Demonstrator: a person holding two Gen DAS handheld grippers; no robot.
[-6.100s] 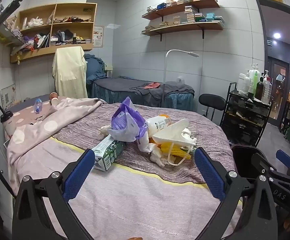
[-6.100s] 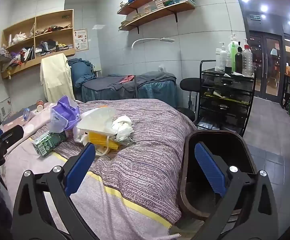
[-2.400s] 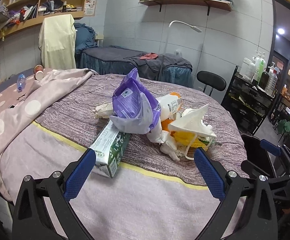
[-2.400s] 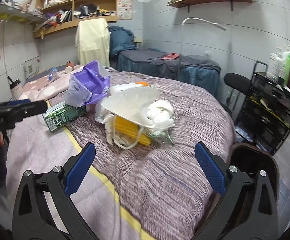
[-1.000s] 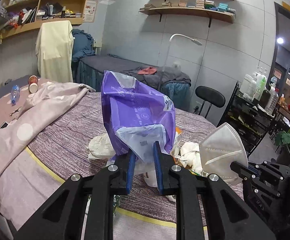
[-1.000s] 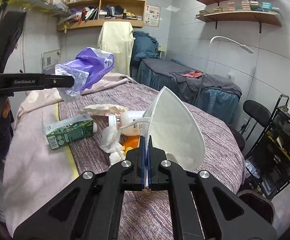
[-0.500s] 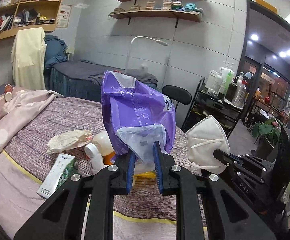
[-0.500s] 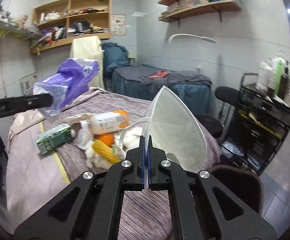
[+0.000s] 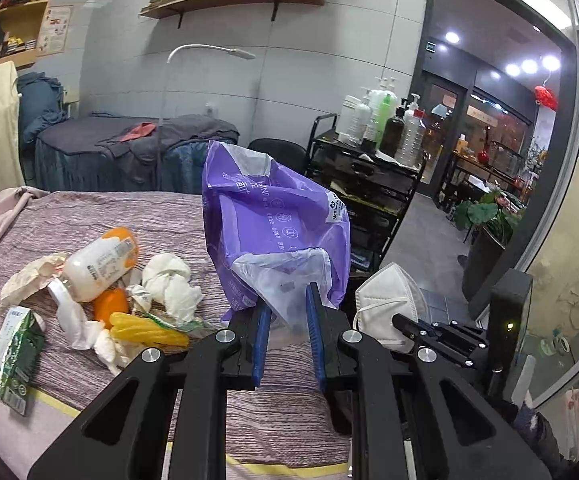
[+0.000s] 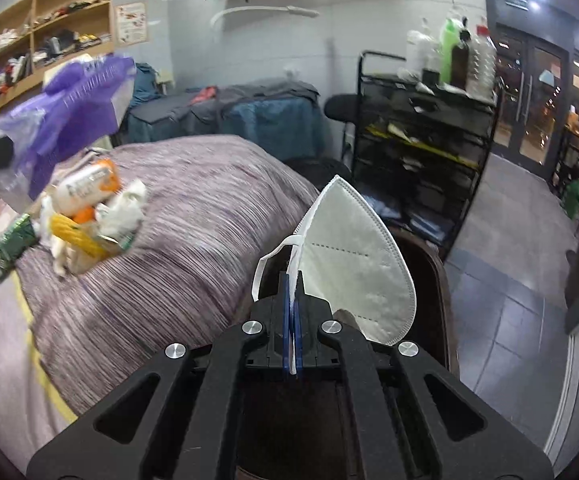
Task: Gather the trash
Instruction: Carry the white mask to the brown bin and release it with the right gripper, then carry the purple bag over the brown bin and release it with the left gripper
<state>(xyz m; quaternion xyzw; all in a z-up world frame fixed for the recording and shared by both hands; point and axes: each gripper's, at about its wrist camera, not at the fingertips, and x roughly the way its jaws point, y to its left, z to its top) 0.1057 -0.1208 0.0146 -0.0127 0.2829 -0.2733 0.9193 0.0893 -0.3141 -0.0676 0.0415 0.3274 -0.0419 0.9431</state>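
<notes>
- Left gripper [image 9: 287, 308]: blue pads closed onto the clear lower end of a purple plastic bag [image 9: 275, 232], with a narrow gap between them filled by the film. The bag stands up above the fingertips, clear of the bed.
- Right gripper [image 10: 292, 280]: pads pressed together on the edge of a white face mask [image 10: 353, 256]. The mask rises up and to the right of the fingertips; one ear loop curls to their left.
- Directly below and behind the right gripper's fingers: the dark brown trash bin [image 10: 439, 280], standing against the edge of the bed [image 10: 193, 240]. The mask hangs over its opening.
- In the left wrist view the mask [image 9: 389, 300] and the right gripper [image 9: 405, 322] sit just right of the left gripper, lower than the bag.
- Ahead and to the left of both grippers, on the striped purple cover: the remaining litter pile. It includes a white bottle with orange cap [image 9: 99, 258], crumpled tissue [image 9: 171, 280], a yellow wrapper [image 9: 147, 330] and a green carton [image 9: 13, 354] at the pile's nearer left edge.
- Farther, ahead and right: a black wire cart [image 10: 421, 148] carrying bottles.
</notes>
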